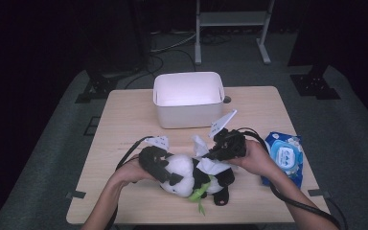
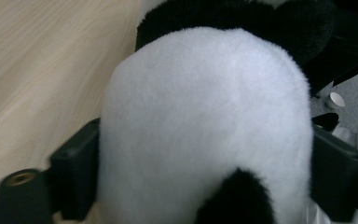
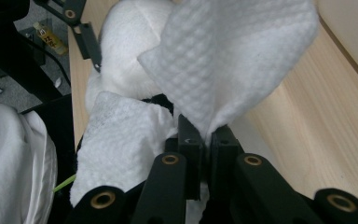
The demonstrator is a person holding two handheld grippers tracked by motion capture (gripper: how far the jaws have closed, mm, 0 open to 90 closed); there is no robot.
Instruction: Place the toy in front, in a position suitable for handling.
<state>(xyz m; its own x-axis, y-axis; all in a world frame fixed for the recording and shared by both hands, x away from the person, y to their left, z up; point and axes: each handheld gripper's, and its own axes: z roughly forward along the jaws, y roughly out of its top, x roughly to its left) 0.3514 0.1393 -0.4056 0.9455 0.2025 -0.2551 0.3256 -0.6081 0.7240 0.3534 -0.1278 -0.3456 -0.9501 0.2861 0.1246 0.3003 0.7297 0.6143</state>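
A black-and-white panda plush [image 1: 187, 175] lies on its side near the front of the wooden table [image 1: 124, 124]. My left gripper [image 1: 165, 170] grips its head end from the left. In the left gripper view the white fur of the panda plush [image 2: 205, 116] is packed between both fingers [image 2: 74, 172], which press on it. My right gripper [image 1: 218, 154] comes from the right, shut on a white wipe [image 1: 213, 166] laid against the plush. The right gripper view shows the right gripper [image 3: 204, 140] pinching the quilted wipe [image 3: 233, 60], which folds over the panda plush [image 3: 126, 42].
A white bin [image 1: 188, 115] stands open at the back middle of the table. A blue pack of wet wipes [image 1: 285, 155] lies at the right edge, just behind my right hand. Cables trail from both grippers towards the front edge.
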